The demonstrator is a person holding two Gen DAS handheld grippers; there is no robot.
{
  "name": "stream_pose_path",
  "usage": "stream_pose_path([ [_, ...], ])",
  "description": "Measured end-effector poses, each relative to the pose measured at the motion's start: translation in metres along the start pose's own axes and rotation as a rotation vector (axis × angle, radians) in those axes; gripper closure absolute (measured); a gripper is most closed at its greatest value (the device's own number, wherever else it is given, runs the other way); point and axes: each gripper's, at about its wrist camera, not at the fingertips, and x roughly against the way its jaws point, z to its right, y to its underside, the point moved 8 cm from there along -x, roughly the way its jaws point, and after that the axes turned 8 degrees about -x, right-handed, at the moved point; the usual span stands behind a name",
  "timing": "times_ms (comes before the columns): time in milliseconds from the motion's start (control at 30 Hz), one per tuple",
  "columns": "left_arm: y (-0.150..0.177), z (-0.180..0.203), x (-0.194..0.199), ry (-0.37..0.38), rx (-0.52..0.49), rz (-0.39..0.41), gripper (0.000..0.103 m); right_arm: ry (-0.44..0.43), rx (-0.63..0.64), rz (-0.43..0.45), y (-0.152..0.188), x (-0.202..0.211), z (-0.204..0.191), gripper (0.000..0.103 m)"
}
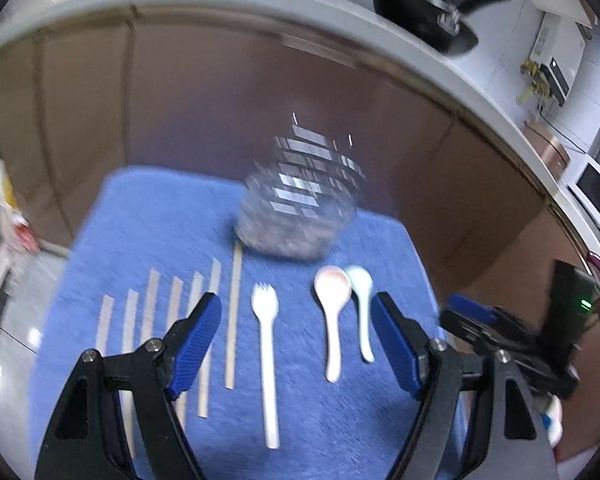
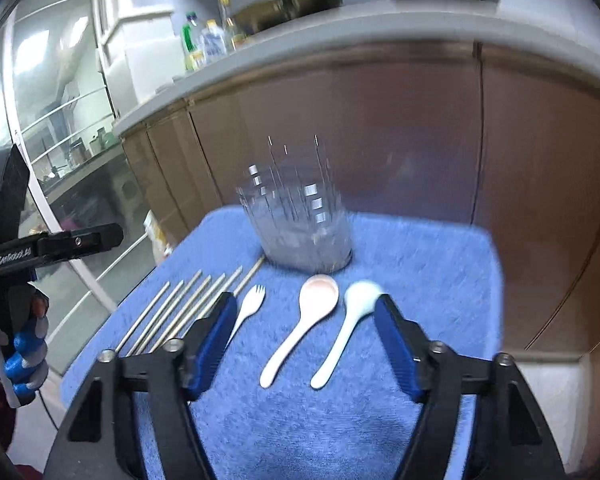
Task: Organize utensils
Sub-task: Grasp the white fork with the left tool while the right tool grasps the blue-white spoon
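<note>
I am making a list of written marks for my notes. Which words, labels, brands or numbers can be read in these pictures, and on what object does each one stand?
"GenRobot.AI" (last letters blurred): white print on the black body of the left gripper, right wrist view.
Labels on the plastic bottles on the counter: too blurred.
White wall appliance: nothing readable.

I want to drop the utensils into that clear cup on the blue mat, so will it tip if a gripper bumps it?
Probably. The clear cup looks thin, plastic and empty, so likely light. It stands tall on a soft fuzzy blue mat, an unsteady base. The chopsticks are long; leaning on the rim, they might lever it over.
</note>
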Motion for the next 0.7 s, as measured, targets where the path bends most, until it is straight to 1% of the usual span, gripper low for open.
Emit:
stream_pose_path([
  [67,0.005,0.001,-0.026,0.051,0.016,-0.073,0.028,-0.028,-0.041,-0.074,0.004,-0.020,0.013,0.049],
  [100,0.007,0.003,-0.036,0.061,0.019,-0.096,0.029,-0.040,-0.073,-0.119,0.007,-0.034,0.023,0.052],
  [133,0.009,0.005,-0.044,0.068,0.021,-0.120,0.029,-0.048,-0.094,-0.143,0.008,-0.043,0.030,0.054],
  [200,0.016,0.005,-0.066,0.079,0.024,-0.180,0.034,-0.060,-0.132,-0.172,0.007,-0.058,0.043,0.056],
  [267,0.024,0.002,-0.086,0.078,0.040,-0.232,0.039,-0.050,-0.158,-0.192,0.003,-0.072,0.054,0.057],
  [300,0.027,0.000,-0.093,0.078,0.049,-0.253,0.040,-0.046,-0.169,-0.205,0.001,-0.080,0.059,0.059],
  [467,0.045,-0.012,-0.118,0.067,0.072,-0.333,0.046,-0.047,-0.185,-0.249,-0.009,-0.114,0.073,0.062],
  [600,0.050,-0.012,-0.139,0.055,0.057,-0.370,0.049,-0.060,-0.188,-0.292,-0.015,-0.135,0.080,0.063],
  [700,0.052,-0.009,-0.152,0.051,0.047,-0.392,0.054,-0.072,-0.180,-0.322,-0.017,-0.144,0.077,0.063],
])
